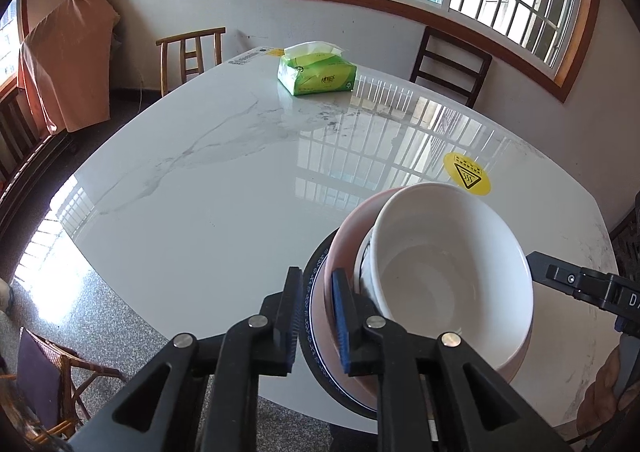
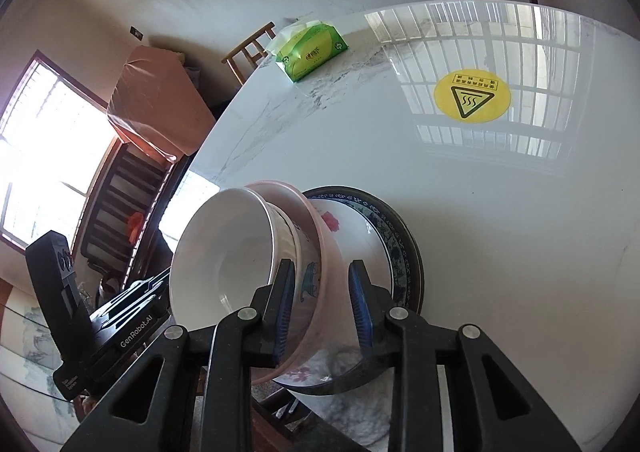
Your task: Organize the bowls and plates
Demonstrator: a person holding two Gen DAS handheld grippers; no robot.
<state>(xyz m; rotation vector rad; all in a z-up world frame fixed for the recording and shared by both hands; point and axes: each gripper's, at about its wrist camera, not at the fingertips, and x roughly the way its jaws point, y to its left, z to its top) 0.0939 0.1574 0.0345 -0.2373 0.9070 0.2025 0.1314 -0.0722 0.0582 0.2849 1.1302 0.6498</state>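
Observation:
Several nested dishes stand near the front edge of the white marble table point(image 1: 200, 192). A white bowl point(image 1: 452, 272) point(image 2: 224, 252) leans on top, inside a patterned bowl point(image 2: 308, 272). Both sit in a pink bowl point(image 1: 352, 228) point(image 2: 320, 220), over a dark plate with a blue-patterned rim point(image 1: 316, 272) point(image 2: 400, 244). My left gripper point(image 1: 316, 308) straddles the plate's left rim, pads slightly apart and not pressing. My right gripper point(image 2: 320, 308) straddles the pink bowl's wall on the other side, with a gap beside its right pad.
A green tissue pack point(image 1: 316, 72) point(image 2: 312, 48) lies at the table's far side. A round yellow warning sticker point(image 1: 467, 174) point(image 2: 472, 96) is stuck on the top behind the stack. Wooden chairs point(image 1: 192, 52) point(image 1: 452, 64) stand along the far edge.

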